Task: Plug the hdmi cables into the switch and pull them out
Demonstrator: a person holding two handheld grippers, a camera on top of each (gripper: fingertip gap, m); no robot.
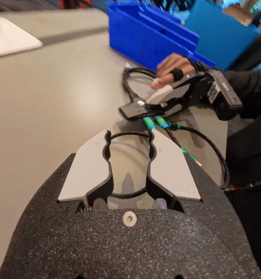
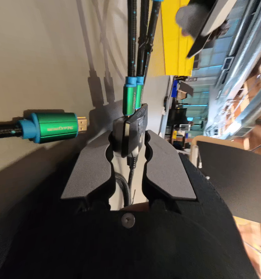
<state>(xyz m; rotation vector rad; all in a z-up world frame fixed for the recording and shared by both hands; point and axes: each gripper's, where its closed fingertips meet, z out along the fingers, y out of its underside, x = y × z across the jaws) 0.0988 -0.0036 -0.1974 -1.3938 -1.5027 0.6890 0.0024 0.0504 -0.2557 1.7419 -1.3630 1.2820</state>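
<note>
Gripping the switch (image 2: 130,132), right jaws reveal a loose plug (image 2: 57,126); left jaws gape empty.

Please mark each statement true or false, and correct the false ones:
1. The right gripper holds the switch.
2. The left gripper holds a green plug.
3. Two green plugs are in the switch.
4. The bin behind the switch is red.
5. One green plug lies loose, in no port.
1. True: the right gripper is shut on the switch.
2. False: the left gripper is open and empty.
3. True: two green plugs sit side by side in the switch.
4. False: the bin is blue.
5. True: a loose green plug shows its bare gold tip beside the switch.
</note>
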